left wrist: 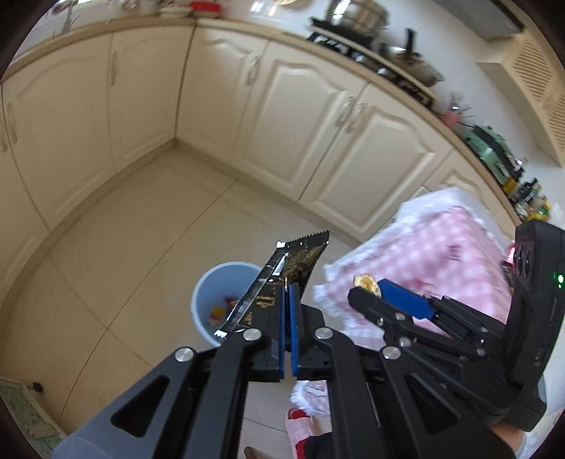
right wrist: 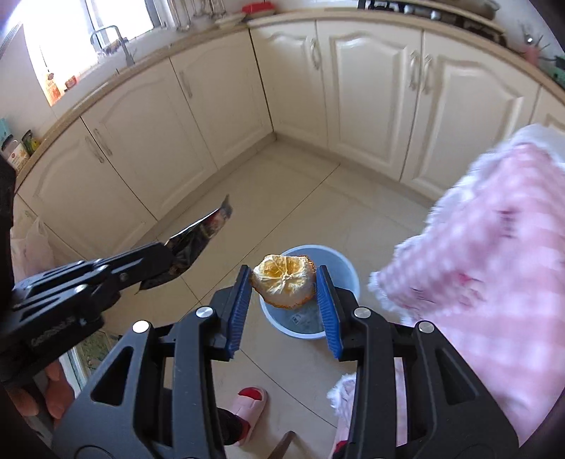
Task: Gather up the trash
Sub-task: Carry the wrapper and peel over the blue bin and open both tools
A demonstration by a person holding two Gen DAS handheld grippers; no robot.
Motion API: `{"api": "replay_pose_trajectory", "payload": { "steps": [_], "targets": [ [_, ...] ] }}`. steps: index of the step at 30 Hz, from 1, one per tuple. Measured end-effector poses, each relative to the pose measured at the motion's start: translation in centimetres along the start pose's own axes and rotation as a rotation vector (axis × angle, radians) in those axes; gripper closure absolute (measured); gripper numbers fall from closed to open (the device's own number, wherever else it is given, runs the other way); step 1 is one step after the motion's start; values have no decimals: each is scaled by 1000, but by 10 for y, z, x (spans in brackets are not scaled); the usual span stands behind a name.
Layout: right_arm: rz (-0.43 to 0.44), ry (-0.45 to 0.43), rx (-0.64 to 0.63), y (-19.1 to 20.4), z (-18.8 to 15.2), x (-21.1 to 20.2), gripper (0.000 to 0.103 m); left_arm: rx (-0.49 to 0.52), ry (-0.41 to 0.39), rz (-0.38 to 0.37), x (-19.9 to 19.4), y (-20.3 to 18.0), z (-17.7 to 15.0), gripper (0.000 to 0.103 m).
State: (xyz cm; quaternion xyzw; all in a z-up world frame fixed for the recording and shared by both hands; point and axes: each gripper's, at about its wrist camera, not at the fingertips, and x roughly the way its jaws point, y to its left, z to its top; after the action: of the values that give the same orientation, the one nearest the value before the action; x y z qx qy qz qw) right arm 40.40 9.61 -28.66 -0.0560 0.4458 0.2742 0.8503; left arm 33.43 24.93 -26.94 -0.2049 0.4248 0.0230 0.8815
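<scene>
My left gripper [left wrist: 289,287] is shut on a black and gold snack wrapper [left wrist: 282,272], held above and just right of a light blue trash bin [left wrist: 212,293] on the floor; the bin holds some colourful scraps. My right gripper [right wrist: 284,279] is shut on an orange peel [right wrist: 284,282], held right above the same bin [right wrist: 339,268]. The right gripper [left wrist: 370,289] with the peel [left wrist: 367,282] also shows in the left wrist view. The left gripper [right wrist: 169,250] with the wrapper [right wrist: 197,236] shows at the left of the right wrist view.
Cream kitchen cabinets [left wrist: 310,123] wrap around the tiled floor [left wrist: 123,264]. A table with a pink checked cloth [right wrist: 494,254] stands close on the right. A pink slipper [right wrist: 249,406] is below. The counter carries pots [left wrist: 356,17] and bottles.
</scene>
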Motion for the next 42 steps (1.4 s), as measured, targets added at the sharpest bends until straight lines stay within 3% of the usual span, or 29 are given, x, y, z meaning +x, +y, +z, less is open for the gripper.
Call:
{"api": "replay_pose_trajectory", "payload": {
  "steps": [5,8,12,19,27,33,34,37,42],
  "targets": [
    [25,25,8,0,23,50,64,-31,30,28,28,25,12,101],
    [-5,31,-7,-5,29,70,50,-38,43,44,43,33,19,101],
    [-26,53,-7,-15,33,90,49,-41,63,48,62,38,24,101],
    [-79,70,27,-31,19,90,46,-37,112,45,94,38,19,101],
    [-137,58,-17,-36,19,87,42,-20,169,37,132,23,22,101],
    [-141,44,-1,-42,18,86,41,-43,124,9,134,12,33,99],
    [-140,43,5,-43,18,85,41,-56,107,-4,133,11,34,96],
    [-138,42,10,-45,19,84,41,-58,85,7,129,7,37,74],
    [-129,36,6,-44,18,78,41,-51,80,36,120,6,34,73]
  ]
}}
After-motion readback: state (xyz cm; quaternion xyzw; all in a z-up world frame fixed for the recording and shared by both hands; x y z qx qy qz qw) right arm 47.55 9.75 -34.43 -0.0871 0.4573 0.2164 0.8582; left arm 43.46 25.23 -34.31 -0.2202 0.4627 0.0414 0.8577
